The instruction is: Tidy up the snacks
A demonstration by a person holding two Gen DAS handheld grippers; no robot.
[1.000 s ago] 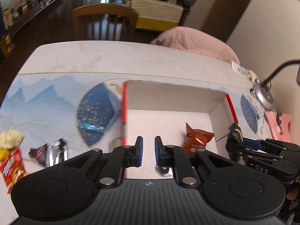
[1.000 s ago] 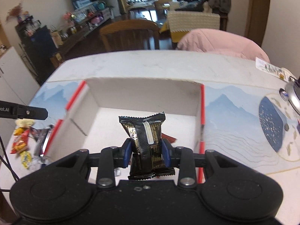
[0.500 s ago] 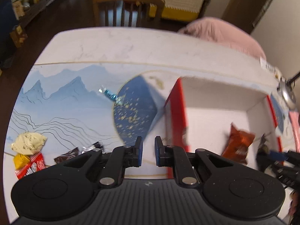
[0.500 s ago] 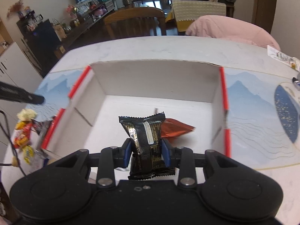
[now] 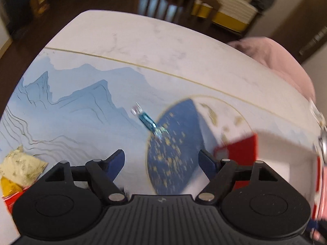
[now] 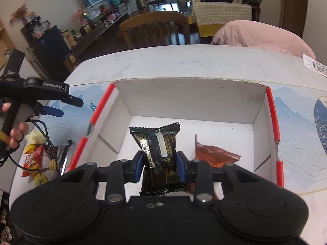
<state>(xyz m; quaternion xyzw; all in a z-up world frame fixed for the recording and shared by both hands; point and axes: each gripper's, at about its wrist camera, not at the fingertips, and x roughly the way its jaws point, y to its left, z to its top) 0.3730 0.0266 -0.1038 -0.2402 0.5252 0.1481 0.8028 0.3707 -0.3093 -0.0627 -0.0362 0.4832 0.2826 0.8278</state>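
Note:
My right gripper is shut on a black and gold snack packet, held upright over the white, red-edged cardboard box. An orange-red packet lies on the box floor to its right. My left gripper hangs over the mat left of the box, its jaws opening with nothing between them. A small blue-wrapped candy lies on the mat beyond its fingertips. The left gripper also shows at the left of the right wrist view, above a pile of yellow and red snacks.
A pale yellow packet and red wrappers lie at the table's left edge. The box's red corner is at the right of the left wrist view. A wooden chair and a pink cushion stand beyond the table's far edge.
My left gripper has swung left, away from the box and over the mat, and its jaws have spread apart. My right gripper has carried the black packet a little further over the box.

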